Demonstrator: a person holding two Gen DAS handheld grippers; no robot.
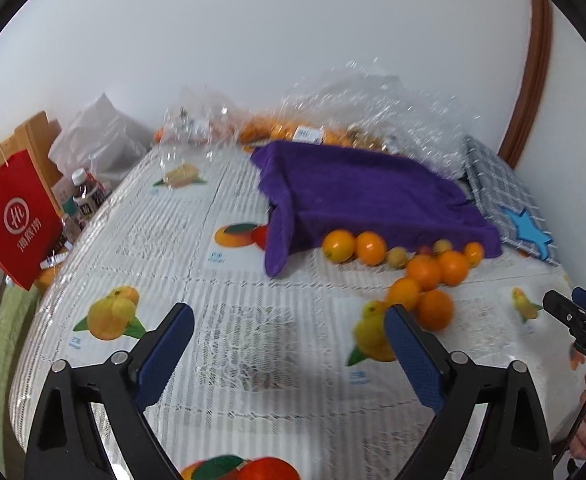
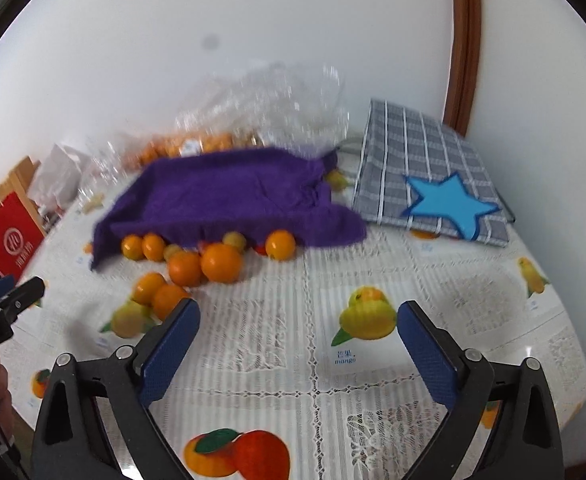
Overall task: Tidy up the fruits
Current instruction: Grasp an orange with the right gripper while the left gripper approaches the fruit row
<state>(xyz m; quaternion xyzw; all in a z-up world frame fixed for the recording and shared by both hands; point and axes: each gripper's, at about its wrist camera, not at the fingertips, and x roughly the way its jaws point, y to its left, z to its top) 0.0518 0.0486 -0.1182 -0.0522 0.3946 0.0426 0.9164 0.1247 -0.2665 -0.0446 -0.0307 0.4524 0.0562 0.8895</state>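
Several oranges (image 1: 429, 270) and small yellow fruits lie loose on the table, spilling from under a purple towel (image 1: 373, 196). The right wrist view shows the same oranges (image 2: 203, 264) in front of the purple towel (image 2: 229, 196). My left gripper (image 1: 289, 320) is open above the tablecloth, left of the oranges, with nothing between its blue pads. My right gripper (image 2: 299, 318) is also open and empty, over a printed mango picture, right of the oranges. Each gripper shows at the edge of the other's view.
A clear plastic bag of oranges (image 1: 293, 132) sits behind the towel against the wall. A grey checked bag with a blue star (image 2: 433, 184) lies at the right. A red paper bag (image 1: 13, 216) and bottles (image 1: 87, 196) stand off the left table edge.
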